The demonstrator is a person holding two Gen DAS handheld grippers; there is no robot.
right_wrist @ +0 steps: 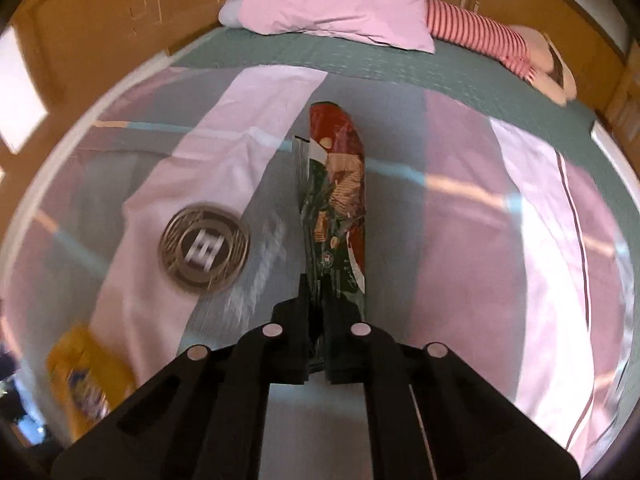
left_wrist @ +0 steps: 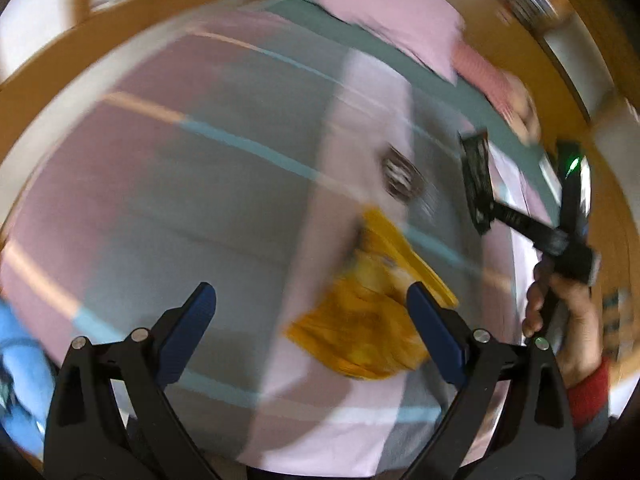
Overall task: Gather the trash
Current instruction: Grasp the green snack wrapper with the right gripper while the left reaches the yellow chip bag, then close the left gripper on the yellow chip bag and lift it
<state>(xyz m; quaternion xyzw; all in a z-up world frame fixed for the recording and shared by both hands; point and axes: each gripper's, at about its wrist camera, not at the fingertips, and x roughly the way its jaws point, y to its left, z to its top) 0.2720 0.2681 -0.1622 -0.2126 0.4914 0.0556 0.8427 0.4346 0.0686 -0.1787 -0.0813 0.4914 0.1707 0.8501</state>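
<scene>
Red wrapper (right_wrist: 340, 200) clamped in right tongs (right_wrist: 316, 344)

Home bedroom. Made bed (right_wrist: 460, 76) with green quilted cover, striped pink-and-grey blanket (right_wrist: 460, 184) spread over it, pink pillow (right_wrist: 340, 0) at the head, striped soft toy (right_wrist: 480, 36) beside it. Wooden wardrobe panels (right_wrist: 100, 20) behind.

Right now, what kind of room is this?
Most likely a bedroom. The scene is a bed with a teal cover, a pink pillow at its head, and a striped pink-and-grey blanket spread over it. Wooden cabinet fronts stand behind the bed.
</scene>
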